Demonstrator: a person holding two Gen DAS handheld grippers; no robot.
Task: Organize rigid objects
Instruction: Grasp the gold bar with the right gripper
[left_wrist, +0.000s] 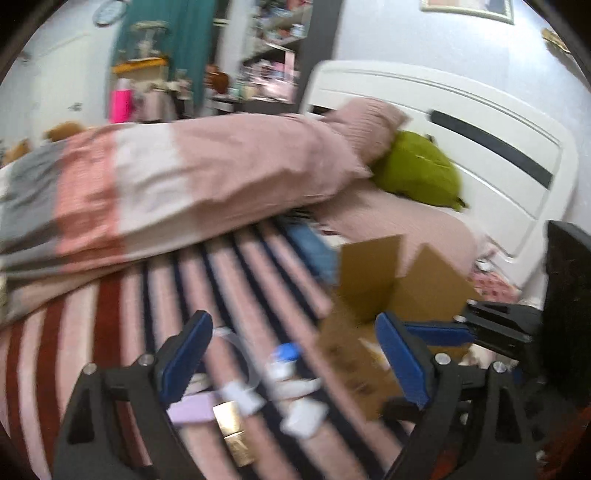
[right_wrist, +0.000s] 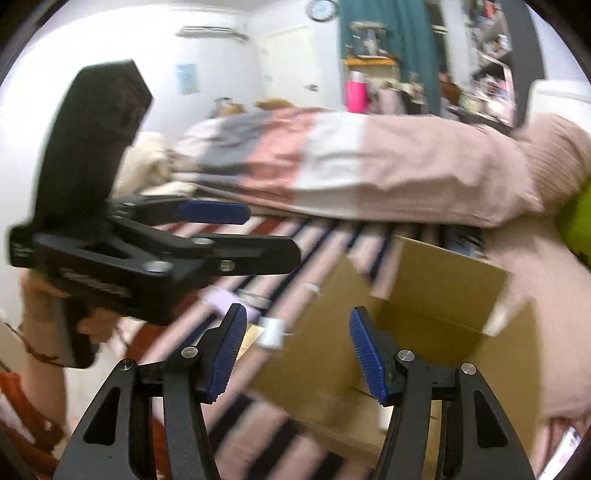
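Both views are blurred. My left gripper (left_wrist: 295, 350) is open and empty above small objects on the striped bedspread: a lilac block (left_wrist: 190, 408), a gold box (left_wrist: 232, 424), white pieces (left_wrist: 303, 417), a blue-capped item (left_wrist: 286, 354) and a clear ring (left_wrist: 240, 354). An open cardboard box (left_wrist: 380, 280) stands just right of them. My right gripper (right_wrist: 299, 354) is open and empty, over the box's near flap (right_wrist: 321, 362). The left gripper also shows in the right wrist view (right_wrist: 258, 236), held by a hand at the left.
A folded pink, white and grey duvet (left_wrist: 166, 184) lies across the bed behind the objects. A green pillow (left_wrist: 417, 170) rests against the white headboard (left_wrist: 498, 147). Cluttered shelves and a teal curtain (left_wrist: 184, 44) stand beyond the bed.
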